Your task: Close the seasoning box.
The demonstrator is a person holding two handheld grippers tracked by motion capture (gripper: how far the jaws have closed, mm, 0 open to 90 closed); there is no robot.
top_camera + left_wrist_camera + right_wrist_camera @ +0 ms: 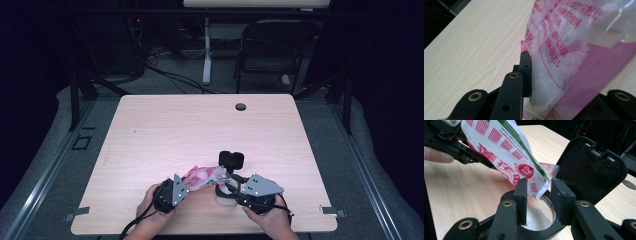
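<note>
1. On the table [165,125], near edge, work is running mid-pour.
2. Left gripper [186,186] is clamping the tilted bag [506,152] above the jar.
3. Right gripper [539,195], jaws apart, is straddling the bag's spout; jar [541,212] partly filled, lid [589,167] open.

- The soft plastic bag [506,155] is white, with red stripes, big red characters, a round red mark and a thin green line along one edge.
- Its other side [574,50] is clear with small red print and a wide pink band; the grains inside are white.
- The round glass jar [537,216] is clear, with a black collar; the powder in it is white.
- The flat square hinged lid [591,167], standing behind the jar, is plain black.
- The rectangular wooden table [175,130] is pale beige with a fine straight grain.
- The jaws of both grippers are matt black with brass-coloured rivets; the three-cornered plates on top are grey.
</note>
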